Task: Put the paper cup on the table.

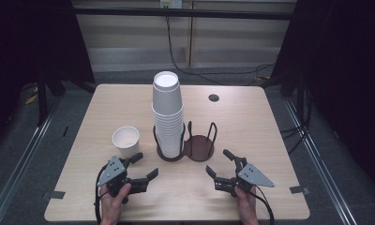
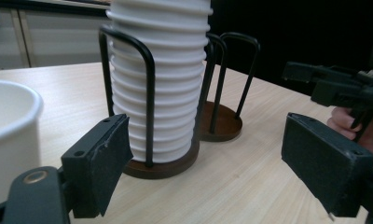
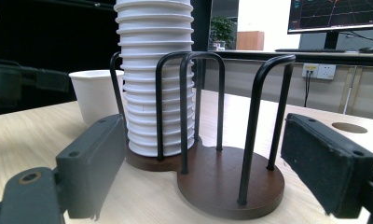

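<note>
Resting near the left edge of the wooden table (image 1: 251, 117), a single white paper cup (image 1: 125, 141) stands upright and empty, apart from the rest; just toward the near edge from it, the left gripper (image 1: 146, 167) is held in a person's left hand (image 1: 114, 206), its jaws spread apart with nothing between them, its tips pointing toward the middle of the table; in the left gripper view the same cup (image 2: 10, 140) sits close at the left beside the jaw, not touching it. At the middle of the table stands a dark brown double cup holder (image 1: 188, 149) with black wire hoops; its left ring carries a tall stack of white paper cups (image 1: 167, 112), nested and upright, rising well above the hoops; its right ring has only the bare round base. In the left gripper view the stack (image 2: 161, 79) rises straight ahead between the open jaws but beyond them. Toward the near right corner, the right gripper (image 1: 219, 163) is held in the person's right hand (image 1: 247, 206), its jaws likewise wide apart and holding nothing, aimed at the holder; in the right gripper view the holder (image 3: 231, 184) lies just ahead. A small dark round hole (image 1: 213, 98) marks the table near the far edge, right of the stack.
</note>
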A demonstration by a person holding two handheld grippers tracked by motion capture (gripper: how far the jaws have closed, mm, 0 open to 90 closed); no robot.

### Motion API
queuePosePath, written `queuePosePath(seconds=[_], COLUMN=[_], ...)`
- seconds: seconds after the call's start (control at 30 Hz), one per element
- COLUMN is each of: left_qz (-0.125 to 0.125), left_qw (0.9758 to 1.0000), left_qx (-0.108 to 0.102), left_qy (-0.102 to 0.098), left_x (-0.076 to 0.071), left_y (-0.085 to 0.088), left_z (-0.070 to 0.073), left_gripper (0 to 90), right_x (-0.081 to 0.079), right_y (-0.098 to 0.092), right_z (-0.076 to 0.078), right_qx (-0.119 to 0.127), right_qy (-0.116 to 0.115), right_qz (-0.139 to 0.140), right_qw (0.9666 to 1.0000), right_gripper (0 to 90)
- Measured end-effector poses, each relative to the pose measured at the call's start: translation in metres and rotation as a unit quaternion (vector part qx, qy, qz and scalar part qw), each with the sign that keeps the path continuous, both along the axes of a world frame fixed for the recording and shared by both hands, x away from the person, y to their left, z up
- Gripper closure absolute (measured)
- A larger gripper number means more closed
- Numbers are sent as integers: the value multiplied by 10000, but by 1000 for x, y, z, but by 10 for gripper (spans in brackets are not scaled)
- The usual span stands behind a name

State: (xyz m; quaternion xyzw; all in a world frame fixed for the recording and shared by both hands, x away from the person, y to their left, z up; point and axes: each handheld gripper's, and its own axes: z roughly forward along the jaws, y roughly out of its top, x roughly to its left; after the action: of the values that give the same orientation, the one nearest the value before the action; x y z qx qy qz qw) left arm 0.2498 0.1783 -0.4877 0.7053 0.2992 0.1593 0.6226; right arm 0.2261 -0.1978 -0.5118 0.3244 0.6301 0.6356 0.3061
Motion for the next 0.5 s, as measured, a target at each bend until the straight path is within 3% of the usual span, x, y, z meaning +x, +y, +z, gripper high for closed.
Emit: queuePosePath(seconds=[0.03, 0.1, 0.27, 0.4, 0.5], left_qz=[3, 59, 198, 239, 290], left_qw=[10000, 10000, 9996, 9991, 9977], left_qx=[53, -58, -104, -164, -274], left_qy=[-11, -7, -142, -301, -547], left_x=[0, -2, -5, -6, -12], left_y=[-3, -8, -17, -18, -18], left_z=[-3, -8, -18, -19, -20], left_gripper=[156, 156, 157, 157, 157], right_x=[0, 0, 0, 0, 0], right_y=[0, 0, 0, 0, 0], right_z=[0, 0, 0, 0, 0], right_qx=[1, -3, 2, -2, -4], right_qy=[0, 9, 6, -4, 7], right_qz=[-2, -4, -1, 0, -7], right_qw=[10000, 10000, 10000, 10000, 10000], right_gripper=[134, 134, 135, 135, 133])
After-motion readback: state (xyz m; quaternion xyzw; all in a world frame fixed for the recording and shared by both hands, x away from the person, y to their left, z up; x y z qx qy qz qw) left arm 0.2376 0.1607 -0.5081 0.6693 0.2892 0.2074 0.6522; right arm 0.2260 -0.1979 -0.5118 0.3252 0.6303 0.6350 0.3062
